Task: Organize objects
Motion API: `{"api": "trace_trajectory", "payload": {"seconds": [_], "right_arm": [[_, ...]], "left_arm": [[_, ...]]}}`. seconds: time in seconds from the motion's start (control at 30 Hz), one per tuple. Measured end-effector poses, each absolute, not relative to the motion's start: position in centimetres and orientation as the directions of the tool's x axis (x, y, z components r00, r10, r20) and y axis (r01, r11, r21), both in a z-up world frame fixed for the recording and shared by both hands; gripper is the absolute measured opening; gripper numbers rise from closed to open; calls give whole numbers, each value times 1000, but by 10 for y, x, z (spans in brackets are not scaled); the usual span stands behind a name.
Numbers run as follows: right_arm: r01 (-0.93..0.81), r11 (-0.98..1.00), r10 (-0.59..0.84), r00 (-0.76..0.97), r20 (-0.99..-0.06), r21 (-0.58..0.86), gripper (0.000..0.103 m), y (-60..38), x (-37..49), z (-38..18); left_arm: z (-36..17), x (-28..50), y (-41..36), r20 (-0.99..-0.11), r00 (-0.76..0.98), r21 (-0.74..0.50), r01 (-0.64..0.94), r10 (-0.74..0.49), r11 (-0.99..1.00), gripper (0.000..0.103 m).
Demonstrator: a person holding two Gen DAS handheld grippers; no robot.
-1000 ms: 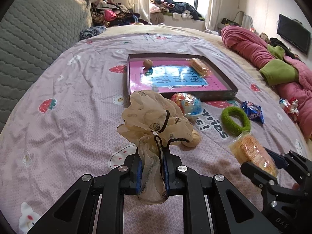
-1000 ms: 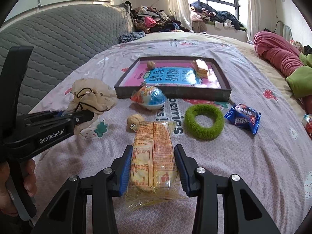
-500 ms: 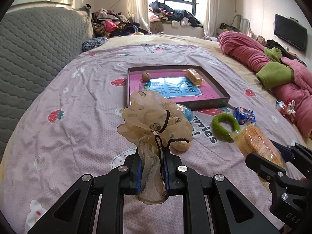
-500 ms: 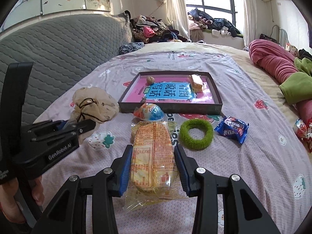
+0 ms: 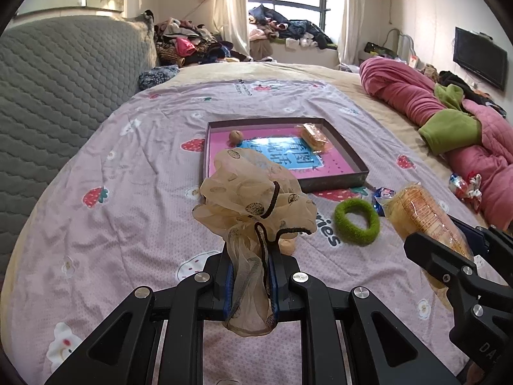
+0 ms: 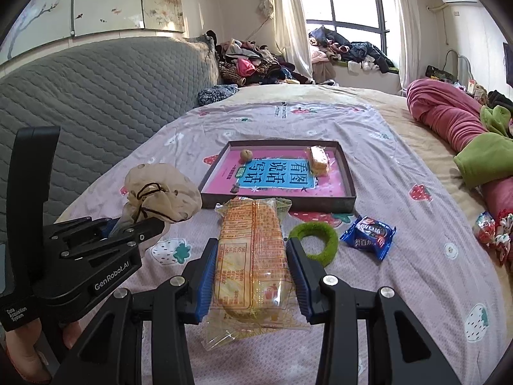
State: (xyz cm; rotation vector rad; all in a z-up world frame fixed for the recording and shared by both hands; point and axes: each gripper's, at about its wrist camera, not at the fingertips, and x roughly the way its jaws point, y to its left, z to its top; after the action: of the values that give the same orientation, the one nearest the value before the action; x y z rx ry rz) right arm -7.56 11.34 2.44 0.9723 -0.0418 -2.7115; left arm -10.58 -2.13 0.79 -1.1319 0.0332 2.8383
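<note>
Claws both grip: left claw [image 5: 250, 284] clamped on a beige scrunchie [image 5: 253, 199], right claw [image 6: 253, 276] clamped on a wrapped cake [image 6: 251, 250], above the bed [image 6: 416, 256] before the tray [image 6: 348, 173]

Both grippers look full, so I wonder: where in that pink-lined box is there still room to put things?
The shallow dark box has bare room across its blue-printed middle and near edge, between the small brown ball at its far left and the wrapped yellow cake at its far right. In front it is crowded: fuzzy green ring, blue snack packet.
</note>
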Motion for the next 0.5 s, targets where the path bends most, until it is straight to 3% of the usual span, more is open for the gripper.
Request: {"api": "trace_trajectory", "payload": {"seconds": [0.5], "right_arm": [[241,-963,-263,-769,-583,117,43,124,-77,48]], "left_arm": [[30,-108,-6,-678,-733,14,-85,53,-996,18]]}}
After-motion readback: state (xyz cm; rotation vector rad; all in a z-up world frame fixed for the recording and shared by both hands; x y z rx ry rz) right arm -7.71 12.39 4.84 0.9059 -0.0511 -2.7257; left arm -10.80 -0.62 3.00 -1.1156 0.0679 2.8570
